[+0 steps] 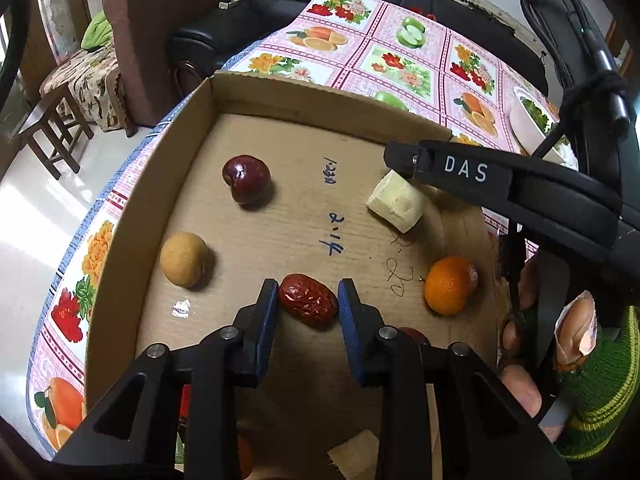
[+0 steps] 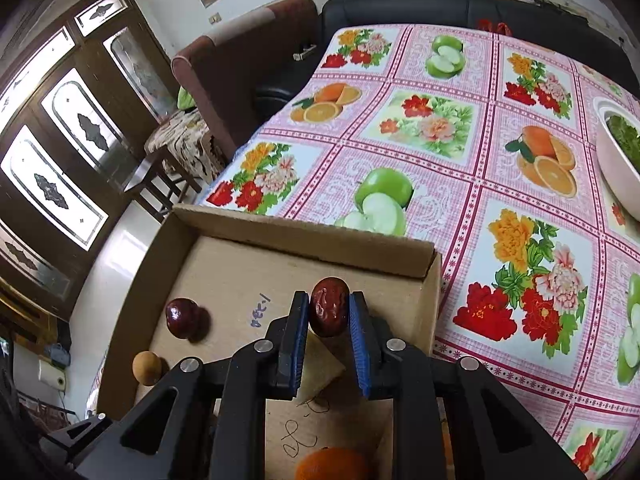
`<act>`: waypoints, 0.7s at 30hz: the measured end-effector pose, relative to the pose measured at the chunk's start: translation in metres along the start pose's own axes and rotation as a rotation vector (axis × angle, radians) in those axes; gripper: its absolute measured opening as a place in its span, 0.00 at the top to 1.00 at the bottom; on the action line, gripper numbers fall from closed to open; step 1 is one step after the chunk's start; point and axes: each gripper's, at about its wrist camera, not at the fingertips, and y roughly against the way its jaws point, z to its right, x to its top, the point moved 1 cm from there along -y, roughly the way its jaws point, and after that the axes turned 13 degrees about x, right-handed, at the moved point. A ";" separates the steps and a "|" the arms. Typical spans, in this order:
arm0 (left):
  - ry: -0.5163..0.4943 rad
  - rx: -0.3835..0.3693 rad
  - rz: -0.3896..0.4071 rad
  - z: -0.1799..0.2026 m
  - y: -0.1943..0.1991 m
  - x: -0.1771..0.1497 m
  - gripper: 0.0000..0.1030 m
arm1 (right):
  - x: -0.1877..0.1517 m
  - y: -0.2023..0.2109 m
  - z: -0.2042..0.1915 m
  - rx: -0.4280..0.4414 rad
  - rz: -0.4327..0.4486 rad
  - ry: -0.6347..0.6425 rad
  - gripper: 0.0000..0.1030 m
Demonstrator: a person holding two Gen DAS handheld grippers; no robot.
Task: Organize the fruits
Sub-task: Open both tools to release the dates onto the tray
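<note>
A shallow cardboard box (image 1: 256, 92) holds the fruit. In the left wrist view a wrinkled red date (image 1: 307, 306) lies on the box floor between the blue pads of my left gripper (image 1: 308, 302), whose jaws stand just off its sides. A dark red plum (image 1: 247, 179), a tan longan (image 1: 184, 259), a banana piece (image 1: 395, 201) and a mandarin (image 1: 449, 285) lie around it. My right gripper (image 2: 329, 314) is shut on a second red date (image 2: 329, 307) and holds it above the box (image 2: 304, 236), over the banana piece (image 2: 320, 368).
The box sits at the left edge of a table under a pink fruit-and-flower cloth (image 2: 460, 152). A white bowl of greens (image 2: 618, 160) stands at the right. Sofas (image 2: 400, 8) and a wooden stool (image 1: 52, 136) are beyond the table.
</note>
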 end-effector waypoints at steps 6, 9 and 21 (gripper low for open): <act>-0.003 0.012 -0.009 0.002 0.000 0.000 0.62 | 0.000 0.001 0.001 -0.009 -0.003 -0.002 0.77; 0.002 0.013 -0.009 -0.001 0.003 -0.002 0.60 | -0.001 0.004 -0.001 -0.009 0.003 0.004 0.77; 0.000 0.000 0.035 0.003 0.036 -0.019 0.57 | -0.022 0.063 -0.012 0.024 0.075 0.023 0.70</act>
